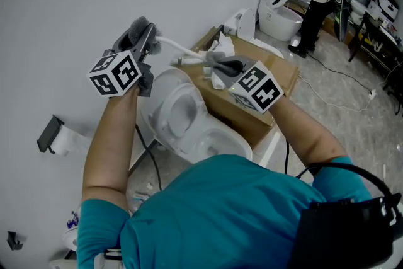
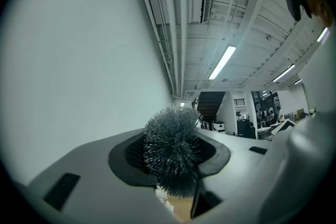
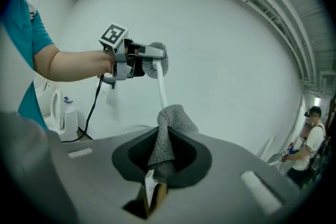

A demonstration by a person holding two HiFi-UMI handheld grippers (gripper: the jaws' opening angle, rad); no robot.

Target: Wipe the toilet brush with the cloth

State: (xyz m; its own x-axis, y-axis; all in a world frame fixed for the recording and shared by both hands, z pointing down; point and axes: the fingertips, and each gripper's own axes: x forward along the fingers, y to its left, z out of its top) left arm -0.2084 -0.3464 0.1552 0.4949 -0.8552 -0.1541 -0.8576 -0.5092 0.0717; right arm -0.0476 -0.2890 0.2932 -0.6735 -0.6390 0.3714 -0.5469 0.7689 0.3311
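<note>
The wiping step is in hand. The left tool [image 1: 143, 34] is clenched on the grey bristle head of the white-handled toilet brush [image 1: 177, 46], holding it up above the white ceramic toilet [image 1: 162, 111], with the bristles toward the wall and the handle reaching out toward the other tool. The bristles fill the gap between its jaws, so the grip looks firm. The right tool [image 1: 228, 67] is also above the toilet, on the side away from the wall. It grasps a bunched grey knitted cloth [image 3: 171, 117], which stands up out of its jaws. In the right gripper view the cloth's top fold meets the lower part of the brush handle. Whether it wraps the handle or only lies against it I cannot tell.

The next move likely calls for sliding the cloth along the handle toward the bristle head, with the cloth pressed to the handle and the left tool keeping the brush from swinging. The cloth is held only by a pinch, so a hard drag might tug it loose. Rolling the brush a little between strokes would bring its far side to the cloth.
</note>
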